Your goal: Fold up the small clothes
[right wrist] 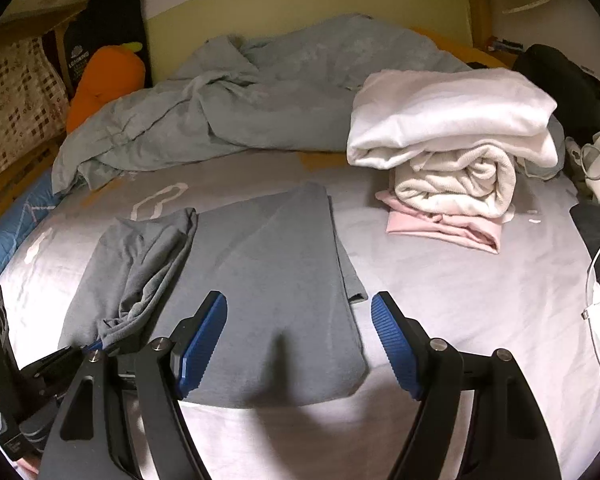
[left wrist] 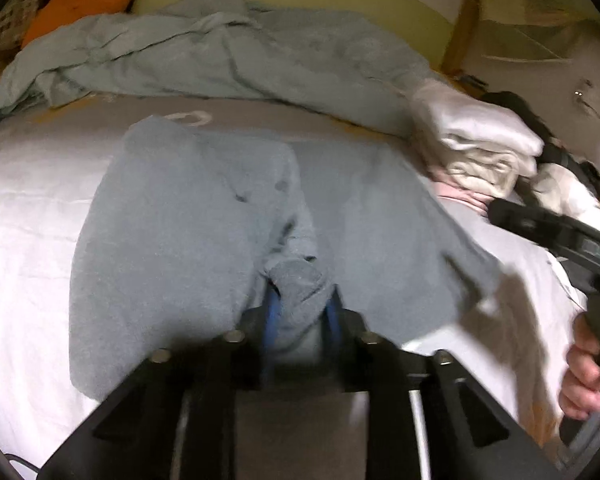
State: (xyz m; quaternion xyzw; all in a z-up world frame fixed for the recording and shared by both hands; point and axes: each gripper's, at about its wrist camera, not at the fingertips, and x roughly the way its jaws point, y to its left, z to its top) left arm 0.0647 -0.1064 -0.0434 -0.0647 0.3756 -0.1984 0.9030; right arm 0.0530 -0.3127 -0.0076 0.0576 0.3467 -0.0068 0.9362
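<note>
Grey garment (right wrist: pixel 260 280) lies centre frame on the sheet (right wrist: pixel 460 320), one side folded inward. Left gripper (left wrist: pixel 300 312) pinches a bunched grey edge; right gripper (right wrist: pixel 300 344) hangs spread and empty above the near hem. Folded stack (right wrist: pixel 452 152), upper right, suggests several pieces done; this one appears about midway.

One readable word: "LEARNING", small pale capitals under a round pale emblem on the black cushion (right wrist: pixel 100 36), standing against the wall behind the orange carrot plush (right wrist: pixel 104 80), right wrist view. Finer print beneath it too small to read. Left wrist view blurred; markings on the other gripper's black body illegible.
</note>
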